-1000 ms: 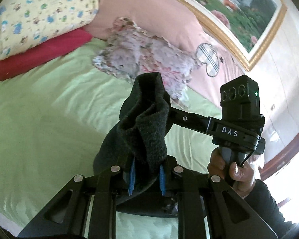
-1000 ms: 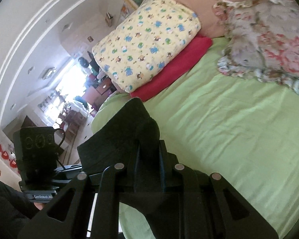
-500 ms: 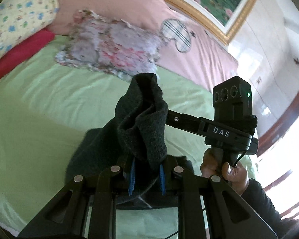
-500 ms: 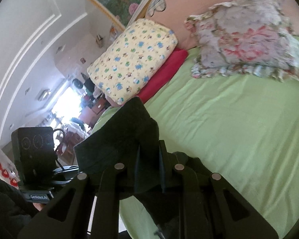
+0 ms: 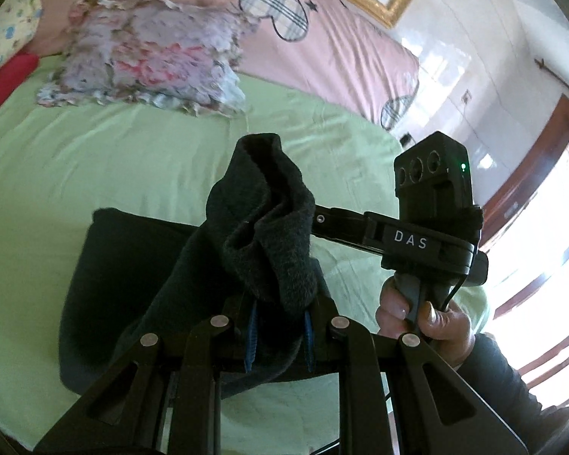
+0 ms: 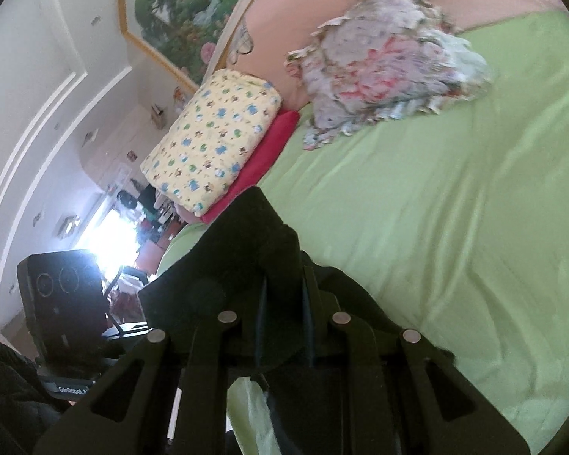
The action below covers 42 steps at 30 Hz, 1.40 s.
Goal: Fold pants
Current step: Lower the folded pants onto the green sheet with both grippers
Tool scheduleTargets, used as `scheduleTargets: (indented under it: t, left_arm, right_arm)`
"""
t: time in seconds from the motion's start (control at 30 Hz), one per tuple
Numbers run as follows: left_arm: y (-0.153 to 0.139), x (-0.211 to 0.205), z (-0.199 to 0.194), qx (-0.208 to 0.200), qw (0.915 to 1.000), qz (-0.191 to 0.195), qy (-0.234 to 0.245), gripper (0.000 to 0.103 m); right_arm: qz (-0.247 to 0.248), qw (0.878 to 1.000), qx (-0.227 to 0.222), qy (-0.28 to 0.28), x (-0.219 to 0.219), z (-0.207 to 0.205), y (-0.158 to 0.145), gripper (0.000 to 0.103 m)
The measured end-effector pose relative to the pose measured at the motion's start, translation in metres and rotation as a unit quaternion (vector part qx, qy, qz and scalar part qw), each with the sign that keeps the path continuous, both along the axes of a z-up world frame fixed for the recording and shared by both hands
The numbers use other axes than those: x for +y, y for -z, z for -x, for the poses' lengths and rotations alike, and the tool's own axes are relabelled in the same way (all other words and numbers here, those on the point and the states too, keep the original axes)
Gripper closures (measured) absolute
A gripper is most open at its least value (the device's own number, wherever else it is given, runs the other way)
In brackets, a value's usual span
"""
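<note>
A light green bed sheet fills the middle of both wrist views, with a pink headboard cover printed with plaid hearts across the top of the left view. A frilled floral cushion lies at upper left there, and a yellow animal-print pillow on a red pillow sits left of centre in the right view.

The dark charcoal fleece pants lie partly on the sheet at lower centre, with one edge lifted. The left gripper is clamped on a bunched fold of that fabric, which rises between its blue pads. The right gripper is likewise closed on dark cloth.

The step looks like carrying the raised edge over the lower layer. Next, both grippers should lower together, lay the edge flat and aligned, then release.

White letters "DAS" read on the right gripper's body, held by a hand at right.
</note>
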<state>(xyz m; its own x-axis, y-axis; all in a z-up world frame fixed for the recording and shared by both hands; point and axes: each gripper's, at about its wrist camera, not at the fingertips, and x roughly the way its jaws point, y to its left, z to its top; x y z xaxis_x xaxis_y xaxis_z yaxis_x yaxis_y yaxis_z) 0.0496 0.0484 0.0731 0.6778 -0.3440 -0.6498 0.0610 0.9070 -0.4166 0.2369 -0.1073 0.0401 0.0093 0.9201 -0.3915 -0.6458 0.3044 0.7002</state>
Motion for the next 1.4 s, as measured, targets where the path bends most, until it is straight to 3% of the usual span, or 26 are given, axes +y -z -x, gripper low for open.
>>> scheduleTargets:
  t: [0.33,0.4,0.53,0.6,0.7,0.73,0.9,1.03,1.4]
  left_arm:
    - [0.025,-0.021,-0.012,0.012,0.9993,-0.006,0.034,0.083]
    - [0.028,-0.022,-0.012,0.009,0.9992,0.002,0.040,0.077]
    - [0.029,-0.023,-0.012,0.002,0.9986,0.008,0.052,0.071]
    - [0.028,-0.025,-0.009,-0.001,0.9982,0.009,0.059,0.064]
    - [0.024,-0.027,-0.004,-0.008,0.9969,0.022,0.075,0.047]
    - [0.023,-0.027,-0.001,-0.012,0.9965,0.027,0.078,0.045]
    - [0.017,-0.027,0.009,-0.024,0.9955,0.029,0.087,0.045]
    - [0.013,-0.017,0.018,-0.030,0.9958,0.031,0.081,0.045]
    - [0.011,0.031,0.029,-0.029,0.9994,0.014,0.014,0.042]
  right_arm:
    - [0.016,0.999,0.020,0.036,-0.031,0.004,0.031,0.083]
    - [0.029,0.998,0.016,0.048,-0.036,0.004,0.032,0.078]
    - [0.048,0.995,0.012,0.084,-0.051,0.005,0.034,0.078]
    - [0.055,0.993,0.015,0.106,-0.064,0.006,0.033,0.071]
    - [0.057,0.989,0.010,0.138,-0.079,0.011,0.027,0.043]
    - [0.058,0.988,0.007,0.146,-0.082,0.012,0.025,0.041]
    - [0.068,0.979,0.006,0.191,-0.100,0.027,0.018,0.040]
    - [0.053,0.974,0.007,0.221,-0.111,0.043,0.011,0.021]
    - [0.069,0.964,-0.014,0.256,-0.103,0.079,-0.006,0.017]
